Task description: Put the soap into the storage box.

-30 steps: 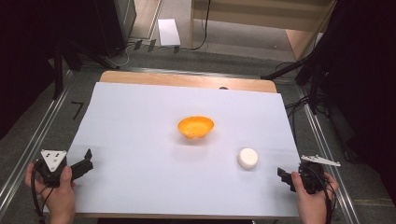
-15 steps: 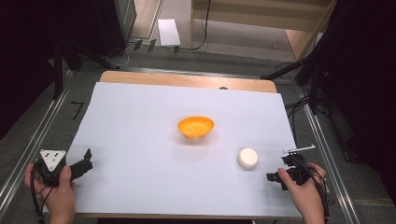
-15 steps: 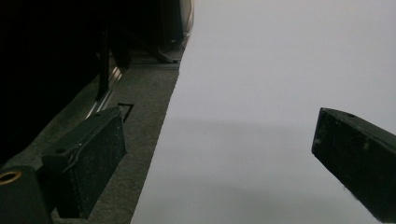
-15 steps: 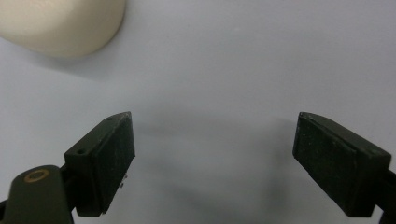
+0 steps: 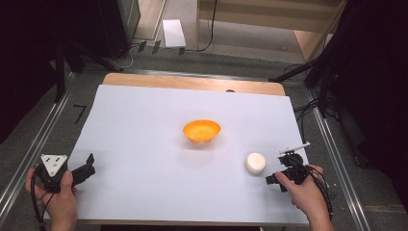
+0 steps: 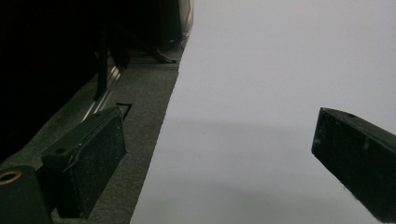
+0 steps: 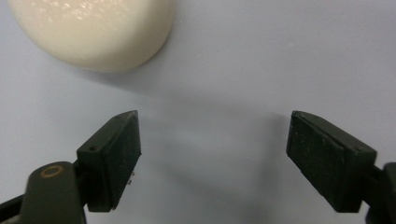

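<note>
An orange bowl (image 5: 201,131) stands near the middle of the white sheet (image 5: 144,144). A small cream-white round object (image 5: 255,163) lies to its right and nearer me; it also sits at the upper left of the right gripper view (image 7: 93,32). My right gripper (image 5: 271,180) is held just right of and slightly nearer than that object, tilted down toward the sheet, jaws wide apart (image 7: 212,154) with nothing between them. My left gripper (image 5: 87,168) rests at the sheet's left edge, open and empty (image 6: 219,158), pointing along the edge.
The sheet covers a wooden table (image 5: 192,83) whose far strip shows. Grey carpet (image 6: 135,121) and metal rails (image 5: 29,159) flank the table on both sides. Dark stands and cables (image 5: 308,103) sit off the right and far sides.
My right gripper has moved left and forward toward the cream-white object and tipped downward. The left gripper, bowl and object have stayed put.
</note>
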